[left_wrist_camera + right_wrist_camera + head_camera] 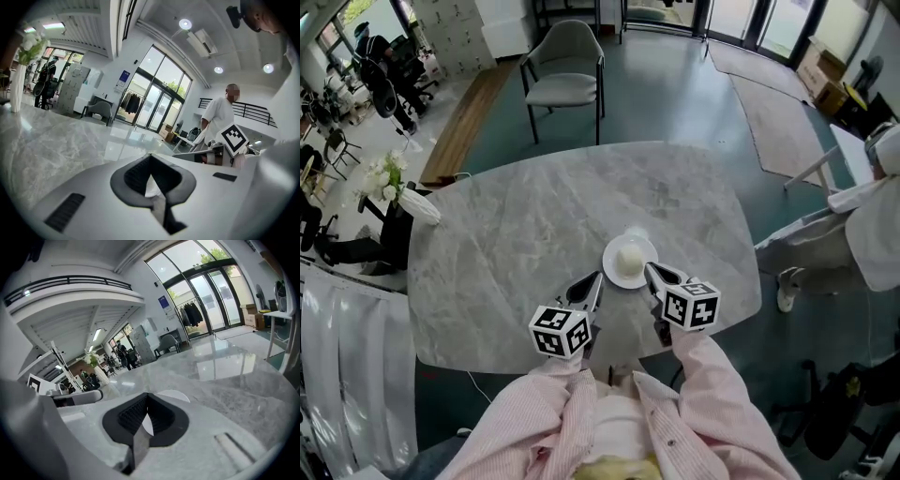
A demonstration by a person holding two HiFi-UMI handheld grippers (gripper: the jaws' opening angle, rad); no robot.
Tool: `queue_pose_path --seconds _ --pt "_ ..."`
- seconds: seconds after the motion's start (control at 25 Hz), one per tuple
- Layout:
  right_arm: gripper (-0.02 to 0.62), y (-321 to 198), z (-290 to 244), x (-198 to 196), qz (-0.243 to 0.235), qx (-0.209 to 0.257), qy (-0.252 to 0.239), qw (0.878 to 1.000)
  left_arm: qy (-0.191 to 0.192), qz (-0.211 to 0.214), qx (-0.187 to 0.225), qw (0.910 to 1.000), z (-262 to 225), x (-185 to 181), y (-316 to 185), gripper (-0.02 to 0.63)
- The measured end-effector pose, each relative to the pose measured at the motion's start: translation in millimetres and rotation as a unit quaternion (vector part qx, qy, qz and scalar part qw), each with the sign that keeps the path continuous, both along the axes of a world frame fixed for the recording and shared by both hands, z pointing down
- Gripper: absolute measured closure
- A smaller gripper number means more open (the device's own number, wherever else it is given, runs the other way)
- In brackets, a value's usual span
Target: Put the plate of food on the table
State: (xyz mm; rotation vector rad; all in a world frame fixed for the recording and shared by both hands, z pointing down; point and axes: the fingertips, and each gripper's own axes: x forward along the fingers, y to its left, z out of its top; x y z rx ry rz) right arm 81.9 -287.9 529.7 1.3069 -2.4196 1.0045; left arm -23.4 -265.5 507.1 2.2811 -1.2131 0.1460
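From where I stood, the plate [623, 280] sat flat on the marble table [516, 244], a bit below ctr of the head view on the table's near half, w/ a pale round lump of food [629, 253] on it. The left gripper [597, 279] hung just beside the plate's lower-left rim & the right gripper [650, 270] just beside its lower-right rim. Whether either tip touched the rim I couldn't tell from above. Both tongs were narrow, jaws brought together. In the left gripper view the dark pads met w/ only a sliver of white showing thru the notch. The right gripper view showed the same, w/ the plate's white edge [176, 395] peeking out past the tips at lower ctr. I read that white as the plate seen beyond the jaws, not sth pinched, so prob. neither held anything. A grey chair [565, 70] stood past the table's far side at top ctr, & a vase [419, 205] of white flowers stood at the table's left end. As I judged it, the set-down was done & the hands were at the clearing-off stage. The next move called for little: draw both grippers back toward the body w/o nudging the rim, since a knock could slide the plate.
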Motion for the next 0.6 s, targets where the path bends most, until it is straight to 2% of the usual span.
queue_pose_path --seconds 0.24,0.6 --pt "0.589 1.9 -38.2 -1.8 -0.011 0.045 -0.031 0.998 -0.002 -0.014 0.039 0.9991 -29.9 -9.2 -2.0 0.614" --pt "0.589 2.5 -96.1 -2.1 -0.019 0.135 -0.076 0.988 -0.017 -0.048 0.105 0.9932 -75.4 -32.2 -7.4 0.614"
